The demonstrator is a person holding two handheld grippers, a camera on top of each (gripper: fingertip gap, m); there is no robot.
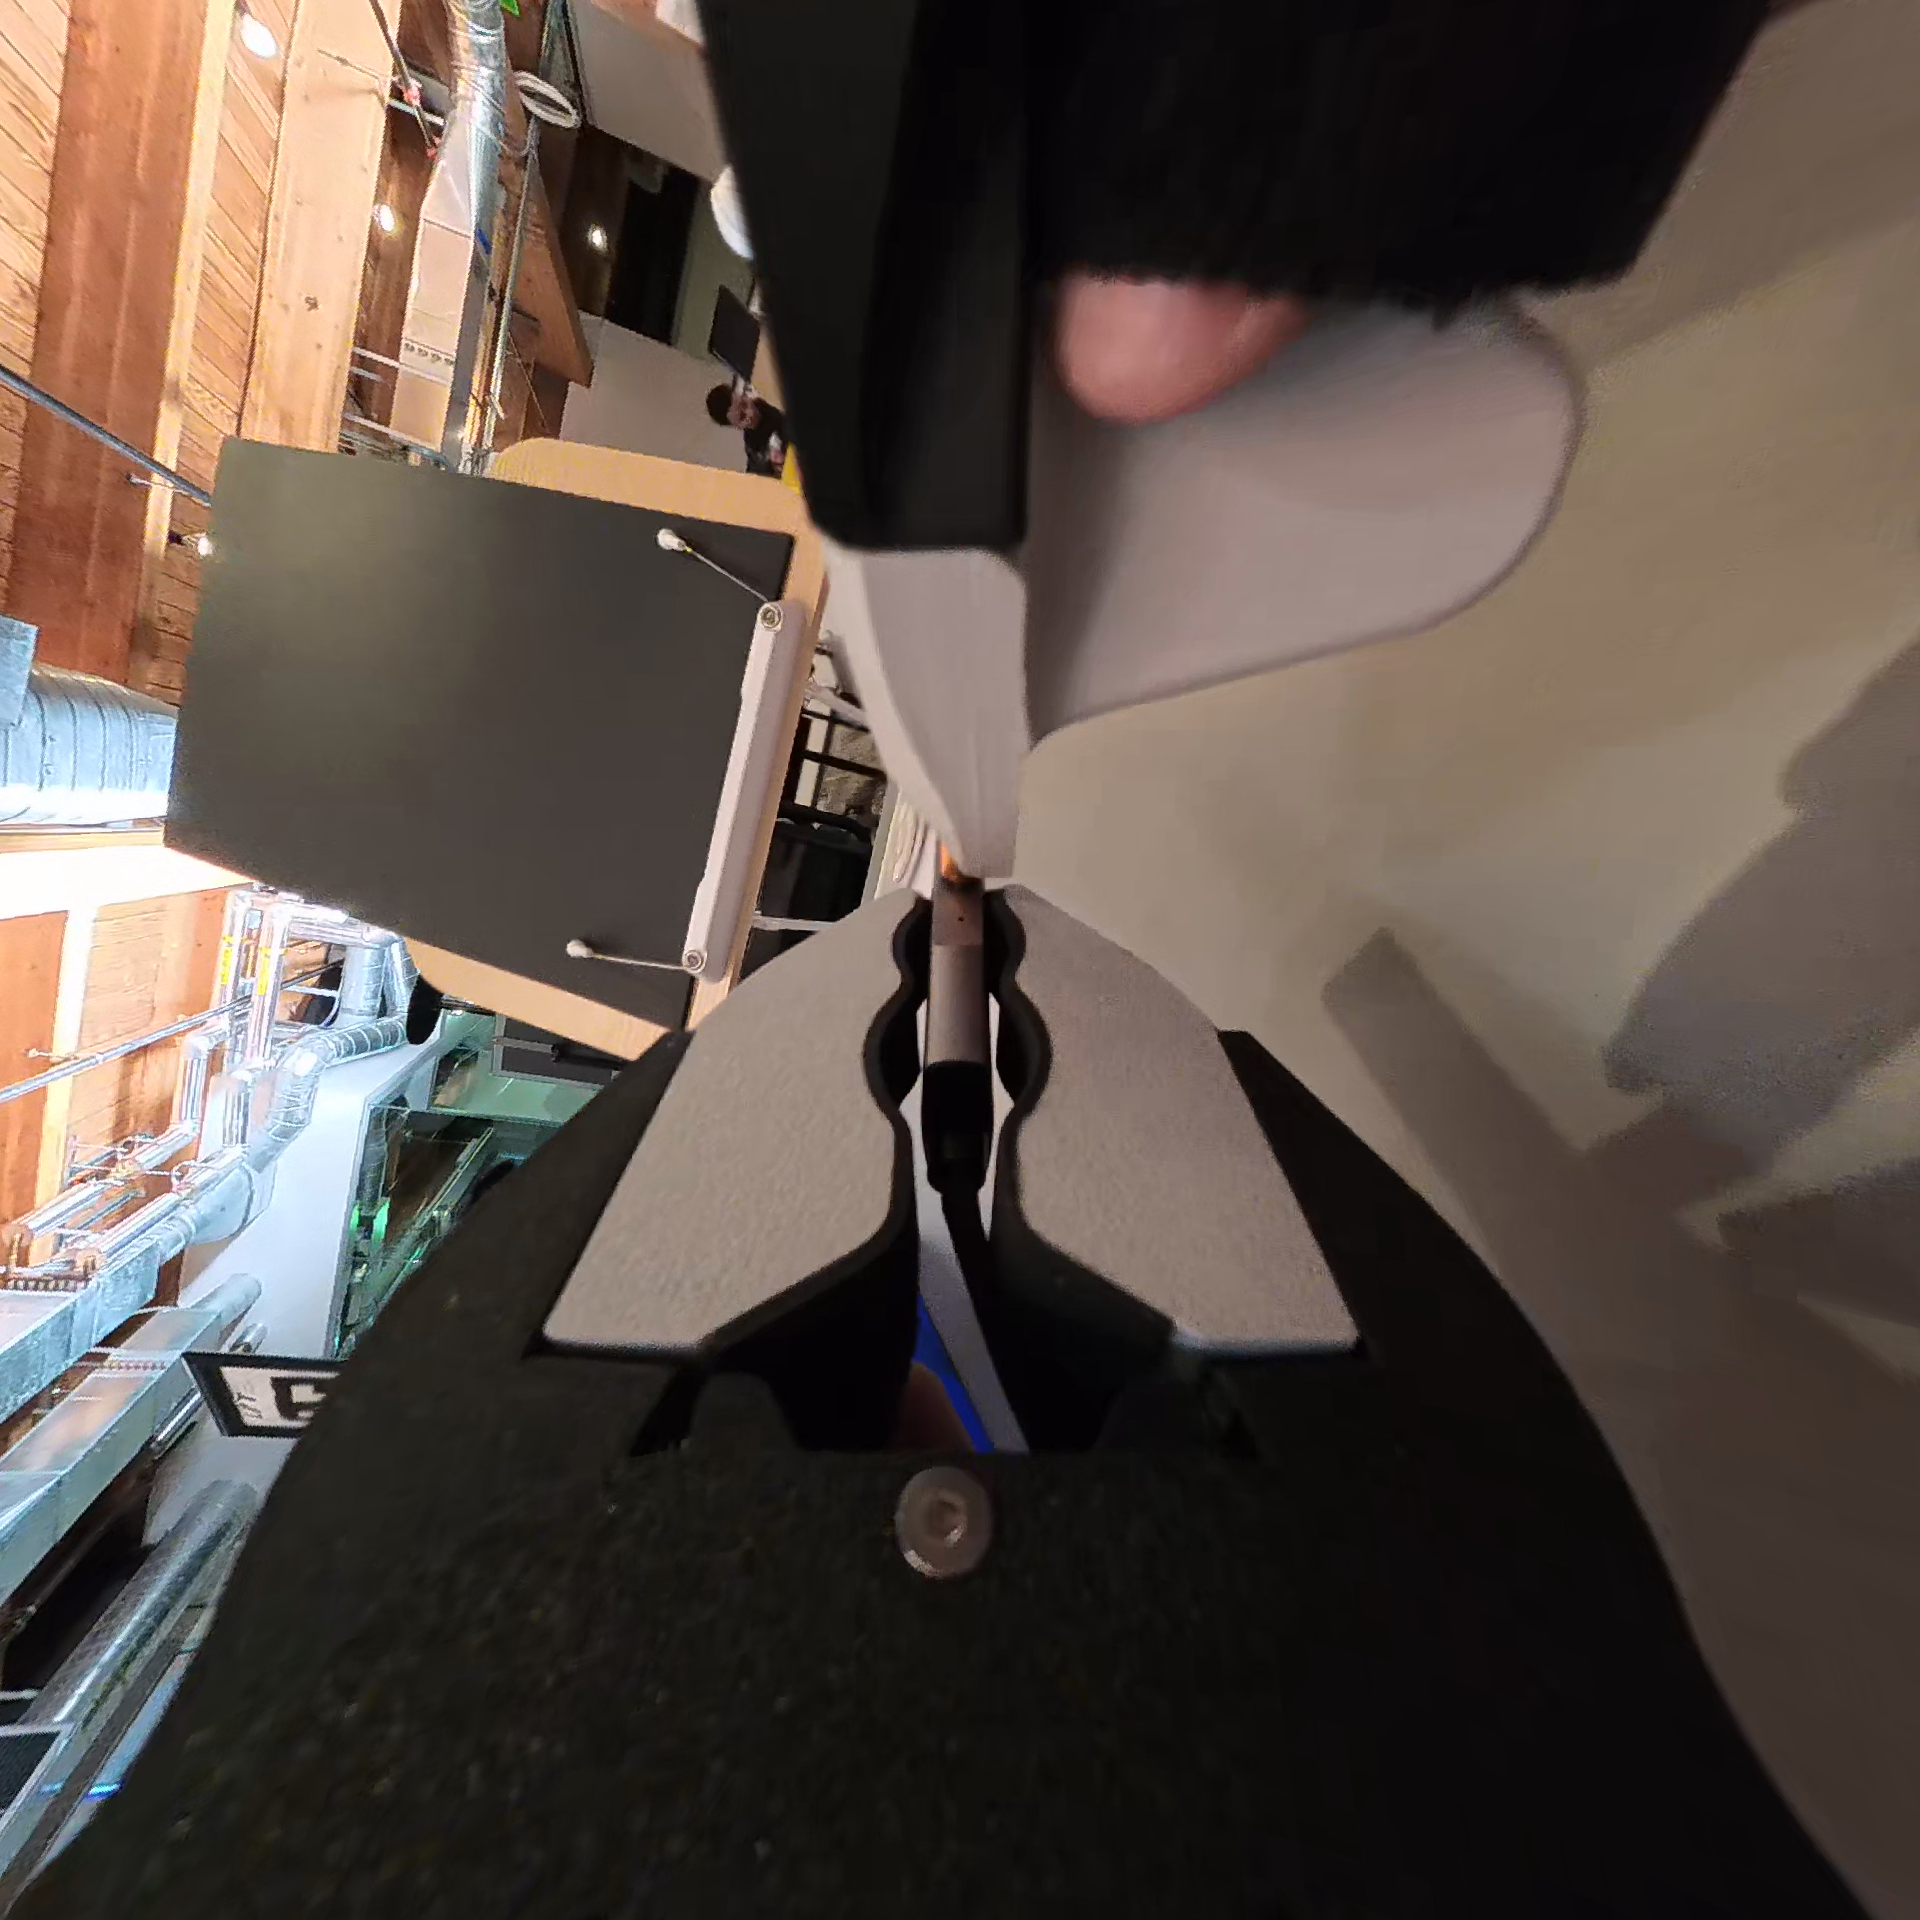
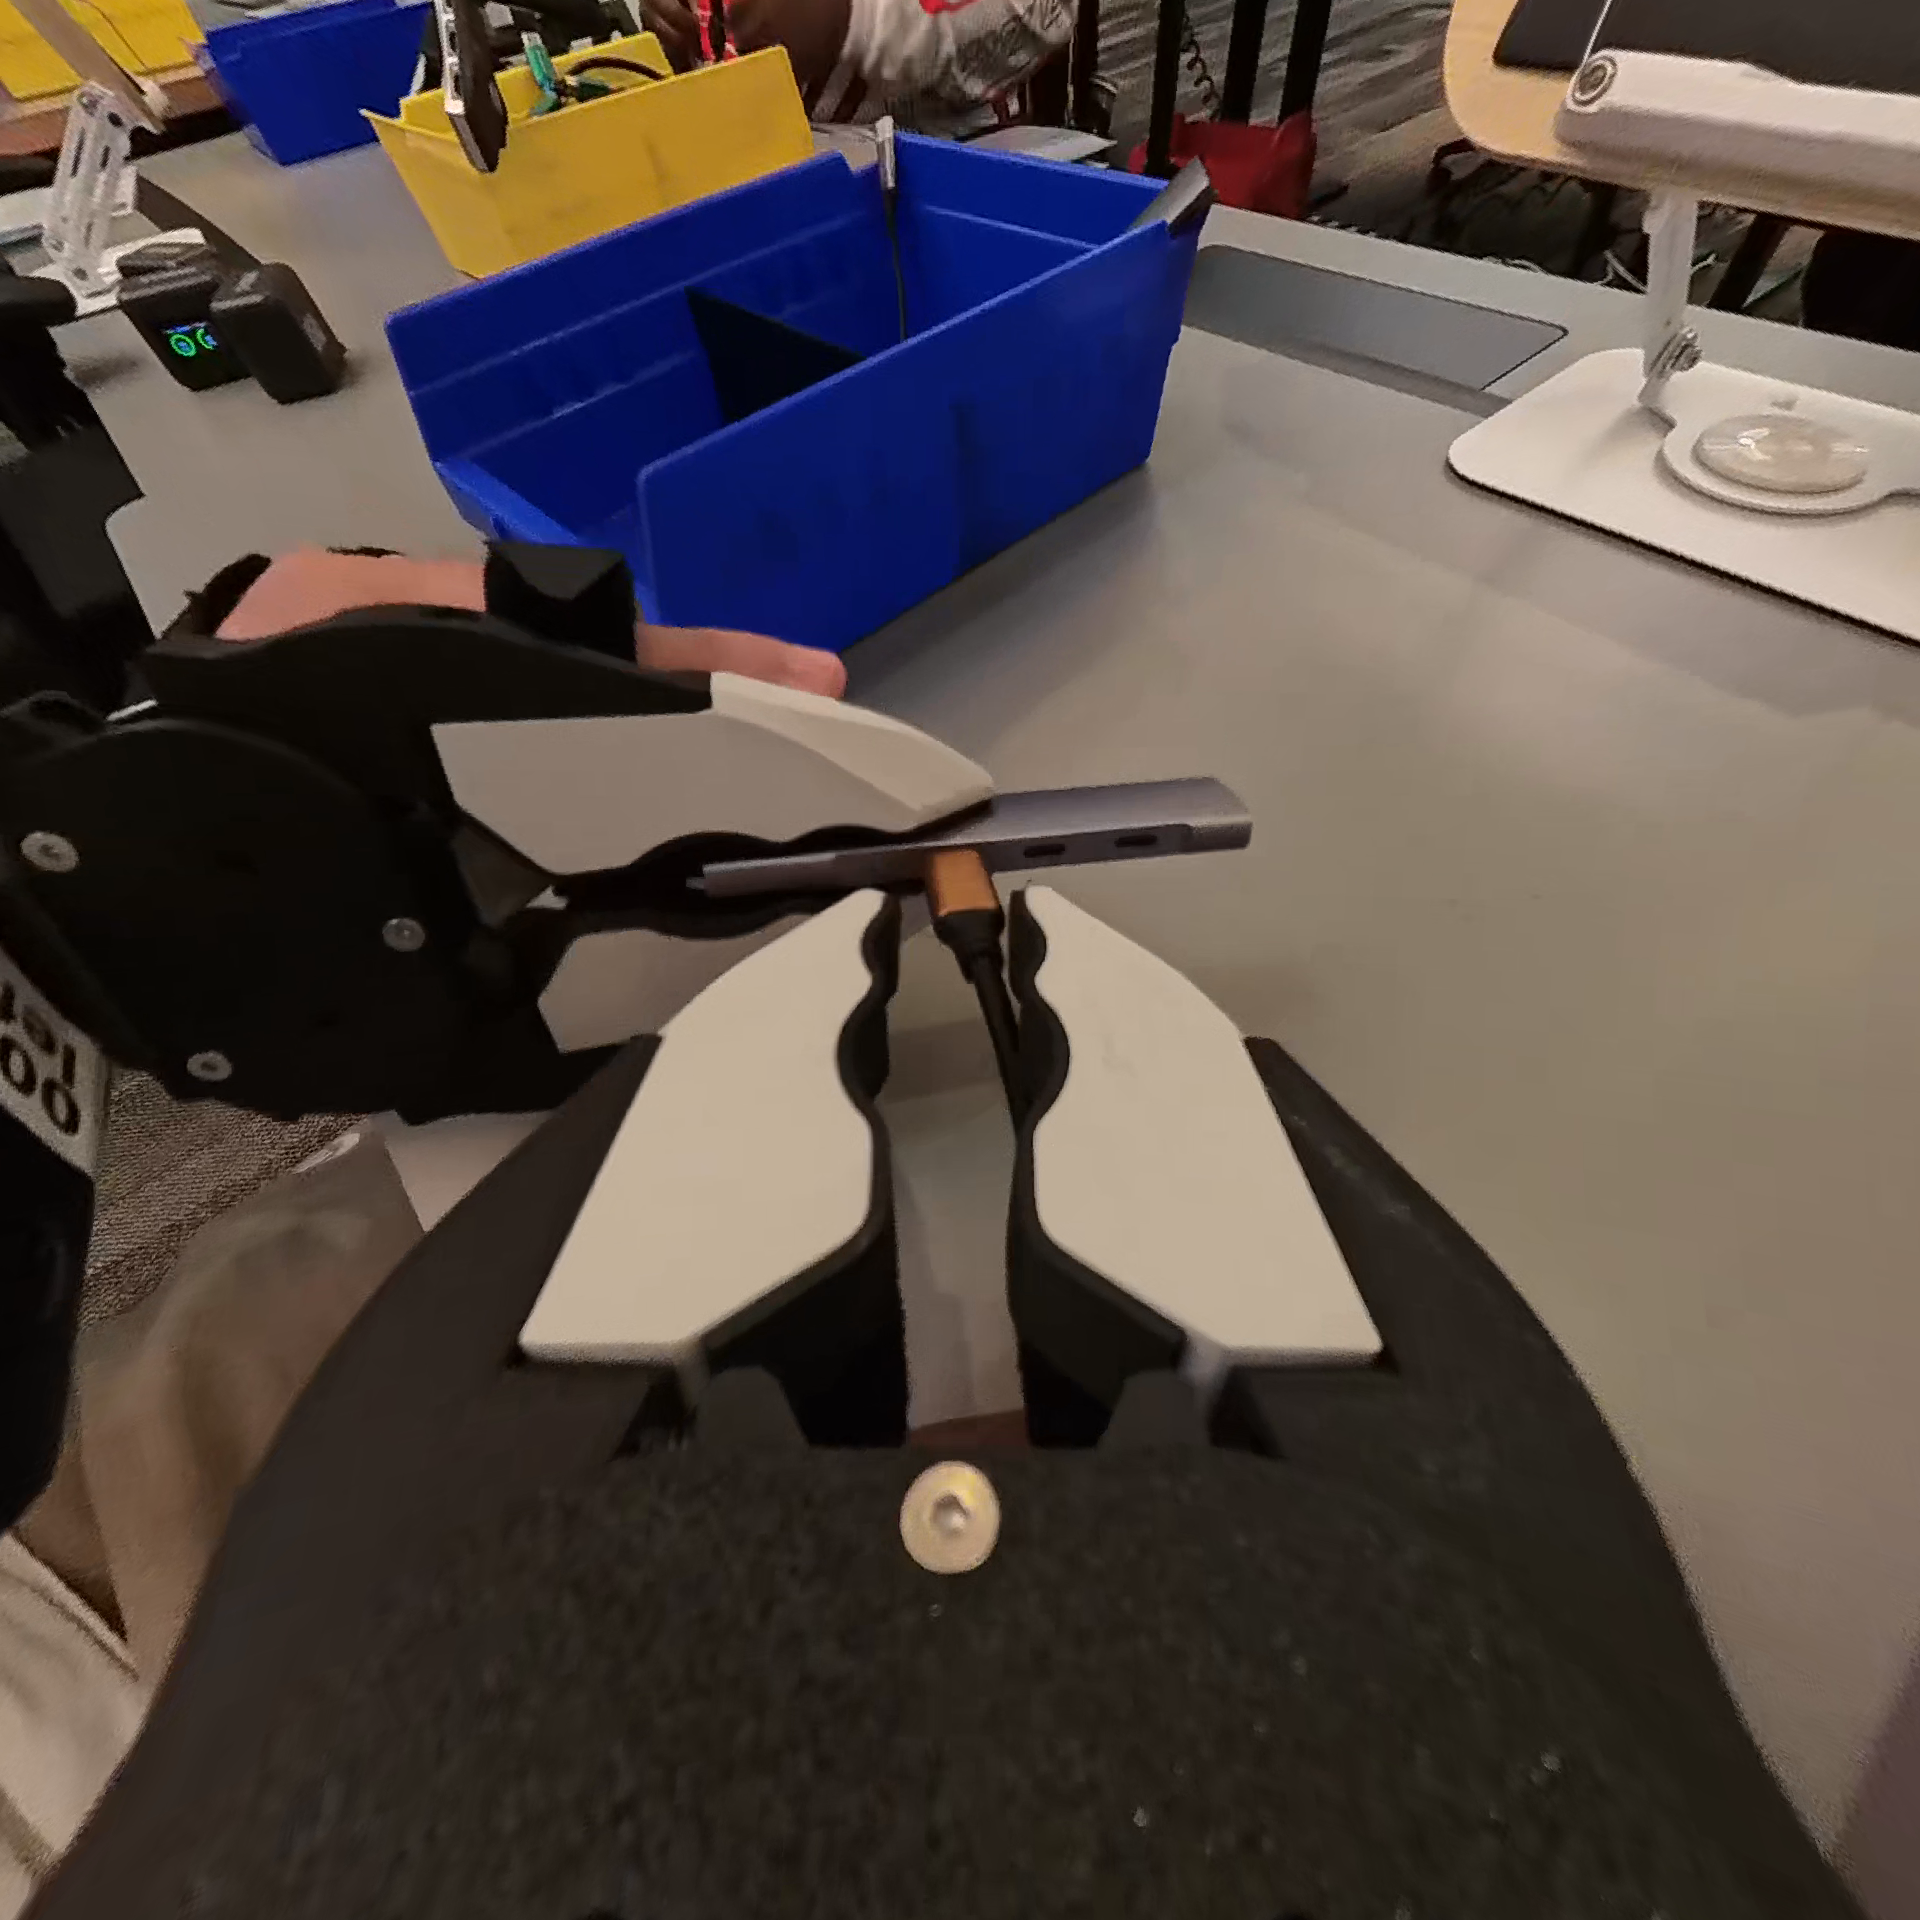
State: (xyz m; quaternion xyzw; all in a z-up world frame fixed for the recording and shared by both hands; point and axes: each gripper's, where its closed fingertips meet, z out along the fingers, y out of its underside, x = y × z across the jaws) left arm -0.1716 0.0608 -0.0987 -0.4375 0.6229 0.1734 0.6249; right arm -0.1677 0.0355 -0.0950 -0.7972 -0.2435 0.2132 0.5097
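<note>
- Left wrist view: the frame is rolled on its side. The left tool (image 1: 954, 935) is closed down on a slim grey hub (image 1: 956, 997), seen edge-on in the centre between the wavy inner faces of its fingers. A clamp on the flat faces would keep the hub from twisting.
- Above centre the right tool (image 1: 977, 790) comes in from the top, its pale fingertips meeting the hub's far end, where a speck of orange shows. A gloved hand (image 1: 1174, 343) with a bare fingertip sits on it.
- At left a dark panel (image 1: 457, 707) on a white bracket hangs in the background before wooden walls and ducts.
- Right wrist view: the left tool (image 2: 935, 821) enters from the left edge and grips the hub (image 2: 1101, 826) by its left half, holding it level just above the grey tabletop (image 2: 1455, 935). The ported side faces the camera.
- The right tool (image 2: 951, 914) is partly open, its fingers astride an orange plug (image 2: 961, 883) seated in the hub's side. The black cable (image 2: 992, 997) touches the right finger; the plug is not pinched.
- Behind, at upper centre, stands a blue bin (image 2: 883, 488) with a divider; a yellow bin (image 2: 623, 156) lies beyond it, a white stand (image 2: 1683, 457) at upper right, and small black devices (image 2: 239, 332) at upper left.
</note>
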